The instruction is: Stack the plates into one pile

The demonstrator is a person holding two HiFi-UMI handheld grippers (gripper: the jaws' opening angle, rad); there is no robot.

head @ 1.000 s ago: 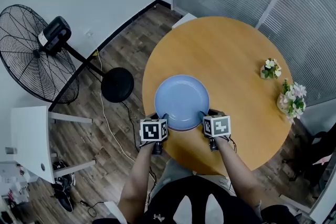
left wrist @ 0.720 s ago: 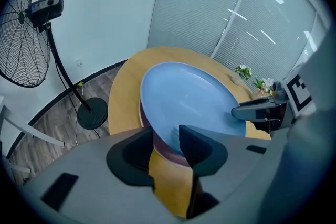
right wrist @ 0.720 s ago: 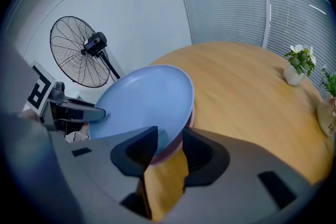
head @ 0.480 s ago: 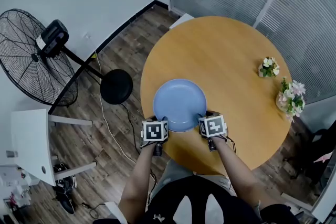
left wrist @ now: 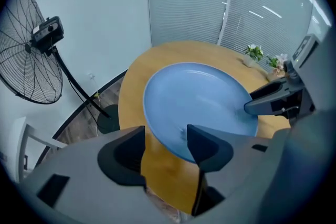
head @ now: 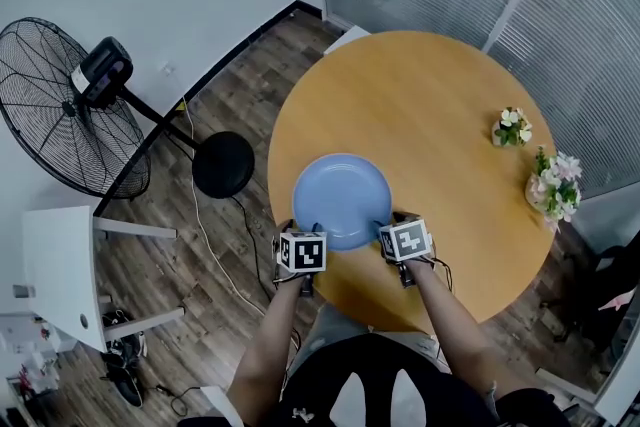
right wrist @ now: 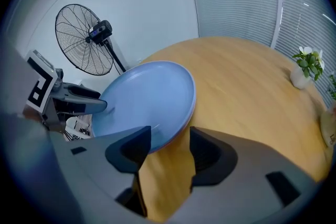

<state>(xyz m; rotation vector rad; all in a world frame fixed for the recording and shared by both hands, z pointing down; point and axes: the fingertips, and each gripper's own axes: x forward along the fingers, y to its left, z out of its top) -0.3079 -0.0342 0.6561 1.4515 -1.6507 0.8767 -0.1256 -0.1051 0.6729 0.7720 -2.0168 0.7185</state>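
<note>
The plate (head: 342, 200) lies on the table (head: 430, 95) near its front edge. The left hand-held gripper (head: 304, 229) and right hand-held gripper (head: 393, 219) flank its near rim, jaws opening, rim between them, not pinched.

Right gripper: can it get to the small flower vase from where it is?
Probably yes. The right gripper's jaws are opening, not pressing the blue plate's rim, and only bare table lies between it and the small flower vase.
</note>
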